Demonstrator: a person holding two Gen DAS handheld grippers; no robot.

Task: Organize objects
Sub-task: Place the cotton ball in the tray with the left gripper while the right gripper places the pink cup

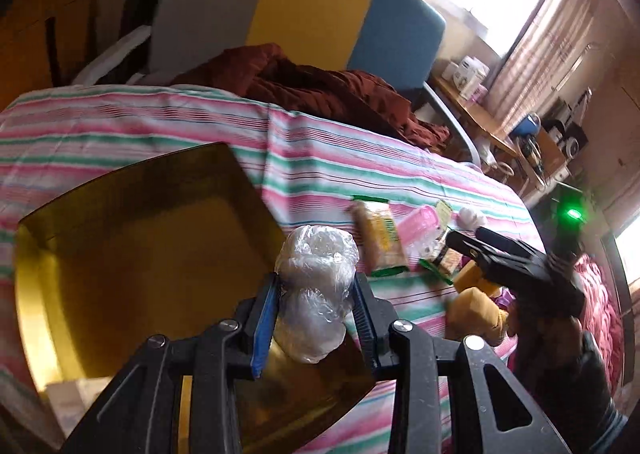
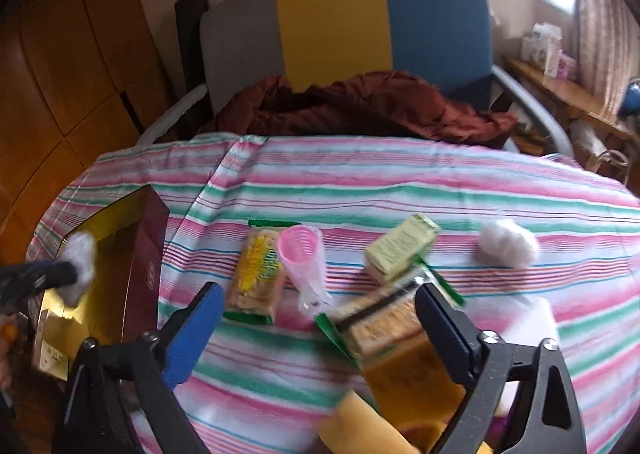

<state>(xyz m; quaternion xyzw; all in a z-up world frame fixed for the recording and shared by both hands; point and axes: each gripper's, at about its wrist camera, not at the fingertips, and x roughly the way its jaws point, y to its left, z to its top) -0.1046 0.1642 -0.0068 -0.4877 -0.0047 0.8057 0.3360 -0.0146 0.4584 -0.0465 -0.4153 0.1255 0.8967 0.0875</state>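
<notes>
Through the right wrist view we see our right gripper with jaws wide apart over the striped cloth, a green-edged cracker packet lying between them, unpressed. Beyond lie another cracker packet, a pink cup, a pale green box and a white ball. At far left our left gripper holds a white plastic-wrapped bundle over the gold-lined box.

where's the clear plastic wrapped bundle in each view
Left wrist: the plastic-wrapped bundle sits low centre, clamped in the left gripper over the gold box.
Right wrist: bundle far left at mid-height, over that box's opening.
Shared landmark: the pink cup lying on the striped cloth.
</notes>
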